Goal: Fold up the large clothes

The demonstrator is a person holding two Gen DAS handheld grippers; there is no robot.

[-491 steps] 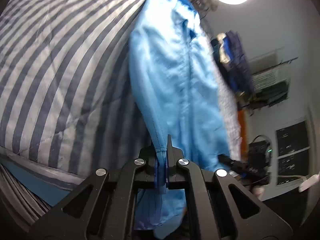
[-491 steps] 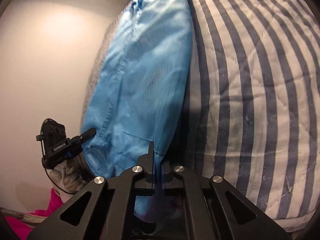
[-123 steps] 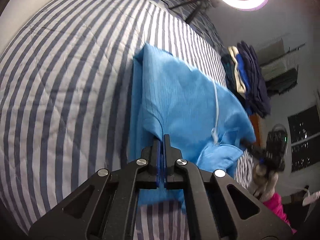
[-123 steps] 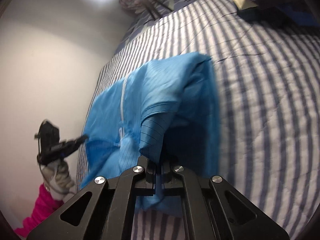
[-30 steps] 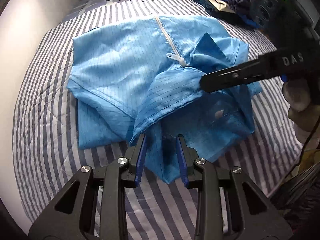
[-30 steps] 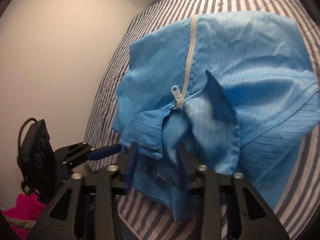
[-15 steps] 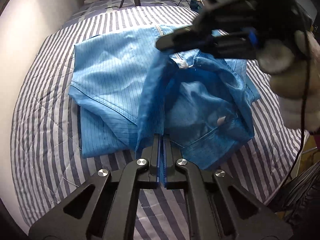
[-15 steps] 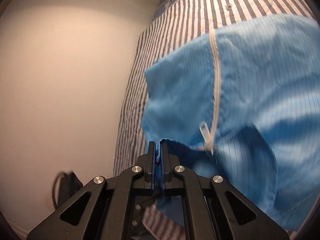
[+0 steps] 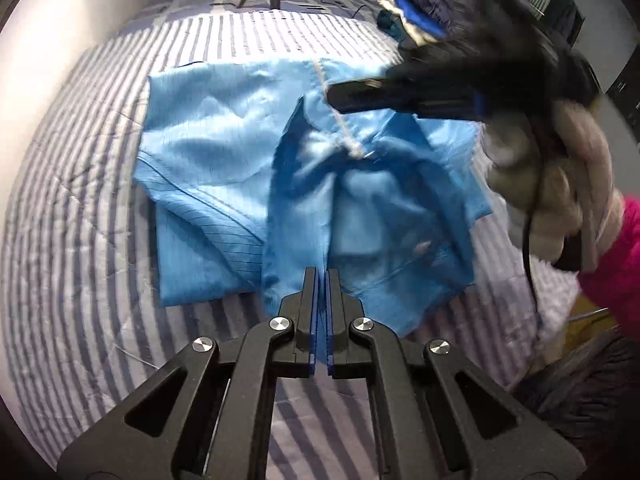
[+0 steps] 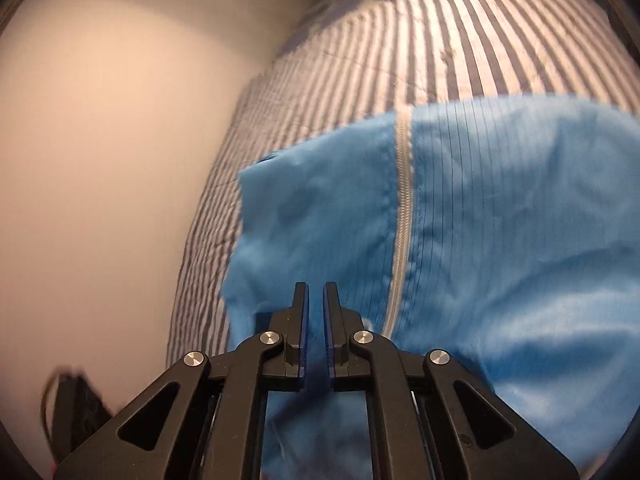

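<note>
1. On the striped bed, mid-quilt: a blue zip-front garment, partly folded, lying in loose layers; thin smooth fabric with fine dark pinstripes and stitched seams.
2. White zipper runs down the garment's front; its pull lies at a rumpled opening near the middle.
3. Left gripper: jaws closed to a sliver, pinching a raised fold of the blue cloth, which rises as a ridge from the gripper toward the zipper.
4. Right gripper: jaws narrow, a slim gap showing. They have just been opening slightly. Blue cloth sits between them and below; the view does not settle whether the pads press on it.
5. From the left wrist view, the right gripper reaches in blurred over the garment's far side, near the zipper, carried by a gloved hand in pale fuzzy fabric; a bright pink sleeve behind it.
6. Gripper bodies: black plastic, angular arms with silver screw heads; blue ribbed pads on the inner faces.
7. Quilt: quilted cotton look, grey-blue and white stripes, stitched in lines.
8. Far edge of the bed: a stack of folded clothes, dark navy, bright blue and cream.
9. Plain pale wall beside the bed.
</note>
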